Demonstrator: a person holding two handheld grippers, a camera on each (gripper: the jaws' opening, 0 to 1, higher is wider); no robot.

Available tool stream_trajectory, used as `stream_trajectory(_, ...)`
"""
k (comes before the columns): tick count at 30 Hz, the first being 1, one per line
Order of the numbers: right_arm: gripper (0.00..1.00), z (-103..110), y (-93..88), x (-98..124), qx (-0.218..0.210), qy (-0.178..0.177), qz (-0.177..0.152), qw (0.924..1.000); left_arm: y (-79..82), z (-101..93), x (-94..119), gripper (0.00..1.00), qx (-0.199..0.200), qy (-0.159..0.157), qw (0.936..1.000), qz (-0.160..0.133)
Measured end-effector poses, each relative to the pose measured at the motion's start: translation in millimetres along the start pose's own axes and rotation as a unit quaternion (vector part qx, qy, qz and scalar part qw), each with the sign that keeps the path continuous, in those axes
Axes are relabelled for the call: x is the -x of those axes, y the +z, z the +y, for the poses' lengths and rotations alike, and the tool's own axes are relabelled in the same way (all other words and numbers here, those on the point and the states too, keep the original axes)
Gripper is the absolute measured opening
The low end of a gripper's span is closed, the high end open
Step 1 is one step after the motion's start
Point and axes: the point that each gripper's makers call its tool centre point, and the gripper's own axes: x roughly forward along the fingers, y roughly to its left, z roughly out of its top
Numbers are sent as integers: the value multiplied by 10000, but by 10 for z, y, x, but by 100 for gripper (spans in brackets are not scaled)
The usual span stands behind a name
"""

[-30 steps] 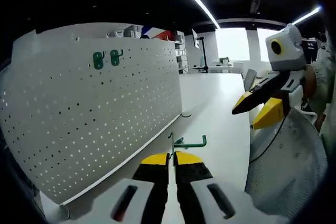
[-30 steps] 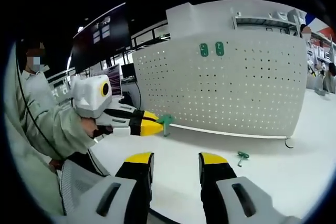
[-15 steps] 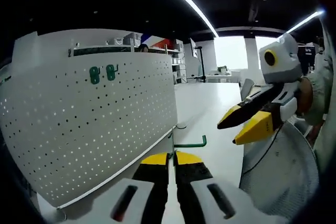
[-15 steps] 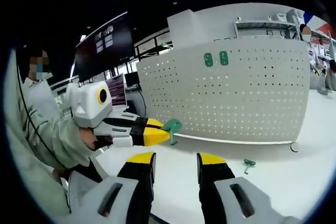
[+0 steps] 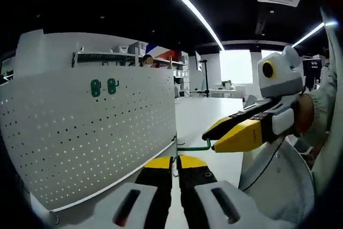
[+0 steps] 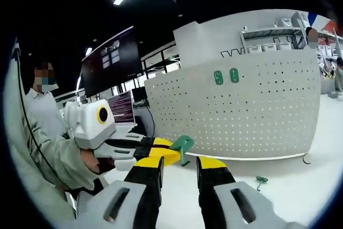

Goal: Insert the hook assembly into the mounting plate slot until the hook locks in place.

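Two green hooks (image 5: 103, 86) already hang high on the pegboard (image 5: 91, 132); your own hook (image 5: 190, 147) is pinched in the left tongs (image 5: 175, 163), which are closed narrow on its back end. Its long rod runs sideways across those tips toward the right tongs (image 5: 211, 135), whose jaws stand a little apart just beside its free end. You'd likely turn the hook's back toward the board, which lies to your left. Another hook (image 6: 261, 181) lies on the desk (image 6: 289, 181).
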Motion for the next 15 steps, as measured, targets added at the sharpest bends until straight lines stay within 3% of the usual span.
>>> stream_trajectory(11, 18, 49, 126, -25, -71, 84, -227, 9997, 170, -93, 19, 3, 151, -100, 9993, -336)
stream_trajectory(15, 15, 26, 188, -17, -514, 127, -398, 9978, 272, -111, 43, 3, 198, -112, 9983, -538)
